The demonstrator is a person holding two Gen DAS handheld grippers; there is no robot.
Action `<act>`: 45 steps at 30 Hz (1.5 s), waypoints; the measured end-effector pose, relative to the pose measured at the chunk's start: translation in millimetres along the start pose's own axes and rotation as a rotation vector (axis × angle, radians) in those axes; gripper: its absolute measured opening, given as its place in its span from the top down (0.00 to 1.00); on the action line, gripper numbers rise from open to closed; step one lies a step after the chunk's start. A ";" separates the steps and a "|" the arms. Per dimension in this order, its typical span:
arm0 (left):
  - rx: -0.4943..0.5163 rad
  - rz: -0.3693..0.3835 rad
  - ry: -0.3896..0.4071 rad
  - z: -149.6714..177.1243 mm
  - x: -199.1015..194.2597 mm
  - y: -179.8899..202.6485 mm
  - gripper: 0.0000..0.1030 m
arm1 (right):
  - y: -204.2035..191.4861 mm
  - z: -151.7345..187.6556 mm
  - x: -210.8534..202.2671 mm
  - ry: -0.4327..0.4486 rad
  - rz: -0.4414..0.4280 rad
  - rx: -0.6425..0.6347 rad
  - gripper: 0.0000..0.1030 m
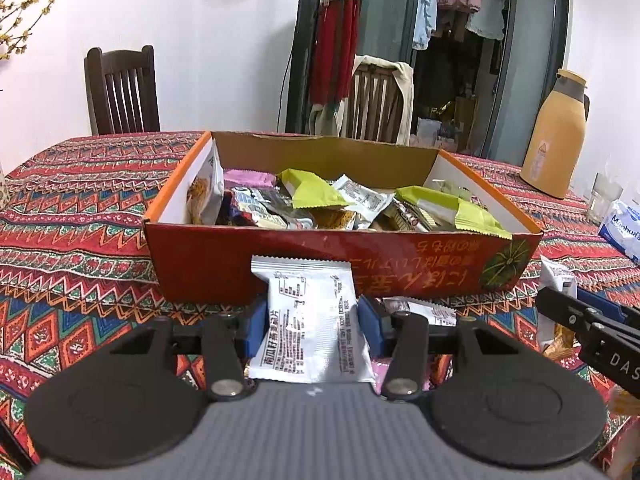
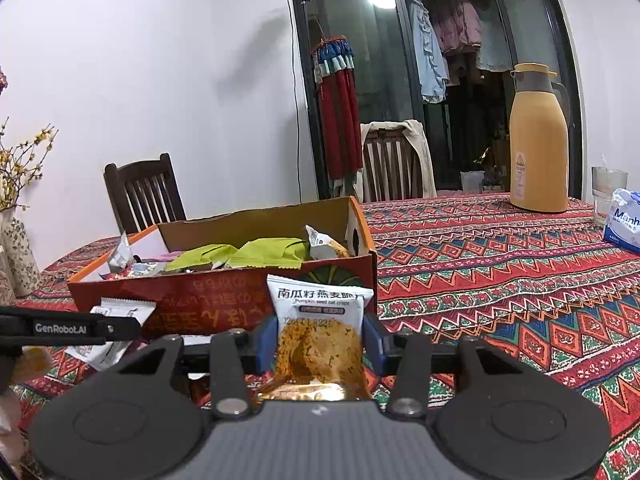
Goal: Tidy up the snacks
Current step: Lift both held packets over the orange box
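Note:
An open red and orange cardboard box (image 1: 208, 256) stands on the patterned tablecloth and holds several snack packets, some green (image 1: 308, 192). My left gripper (image 1: 311, 320) is shut on a white snack packet (image 1: 310, 320), back side up, just in front of the box's near wall. My right gripper (image 2: 318, 340) is shut on a pumpkin seed oat crisp packet (image 2: 318, 320), held upright near the box's (image 2: 192, 292) right corner. The right gripper also shows at the right edge of the left wrist view (image 1: 592, 320); the left one shows at the left of the right wrist view (image 2: 72, 328).
A tan thermos jug (image 1: 554, 136) (image 2: 538, 140), a glass (image 2: 606, 188) and a blue-white tissue pack (image 1: 622, 228) (image 2: 624, 220) stand at the table's right. More loose packets (image 1: 424, 312) lie in front of the box. A floral vase (image 2: 16, 256) is at far left. Two wooden chairs (image 1: 120, 92) stand behind the table.

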State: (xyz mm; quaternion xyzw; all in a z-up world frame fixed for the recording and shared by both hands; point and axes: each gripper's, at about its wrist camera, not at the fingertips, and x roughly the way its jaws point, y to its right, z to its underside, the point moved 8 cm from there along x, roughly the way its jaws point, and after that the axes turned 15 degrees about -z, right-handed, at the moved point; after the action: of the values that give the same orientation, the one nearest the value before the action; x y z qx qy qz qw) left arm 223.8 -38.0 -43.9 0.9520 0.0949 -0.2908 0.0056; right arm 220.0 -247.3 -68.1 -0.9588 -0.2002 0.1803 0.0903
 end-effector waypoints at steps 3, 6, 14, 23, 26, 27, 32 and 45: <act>-0.005 0.006 0.015 -1.7 -3.8 -0.9 0.52 | -0.2 0.0 -0.1 0.000 0.000 -0.001 0.57; -0.005 0.007 0.037 -3.3 -8.5 -1.1 0.52 | -0.7 -0.2 -1.1 0.005 0.001 -0.006 0.57; -0.016 0.007 0.078 -7.4 -17.2 -4.4 0.52 | -4.2 -2.4 -6.5 0.037 0.006 -0.028 0.57; -0.037 -0.003 0.119 -17.1 -25.0 -9.4 0.52 | -6.6 -7.0 -14.5 0.083 -0.005 -0.039 0.57; -0.047 -0.011 0.119 -23.3 -30.2 -12.5 0.52 | -6.3 -8.1 -16.8 0.099 0.002 -0.041 0.57; -0.051 -0.009 0.126 -25.1 -32.9 -14.0 0.52 | -6.3 -8.5 -17.8 0.104 0.003 -0.042 0.57; -0.072 0.002 0.151 -35.3 -47.3 -22.2 0.52 | -13.8 -15.5 -23.8 0.123 -0.009 -0.063 0.57; -0.088 0.002 0.195 -93.9 -47.7 -21.8 0.52 | -47.5 -96.8 4.8 0.191 -0.055 -0.139 0.57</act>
State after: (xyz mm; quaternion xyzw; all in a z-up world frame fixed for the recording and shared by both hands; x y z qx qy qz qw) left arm 232.9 -18.9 61.5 0.9747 0.1069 -0.1924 0.0383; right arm 244.4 -212.1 31.0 -0.9697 -0.2288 0.0715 0.0470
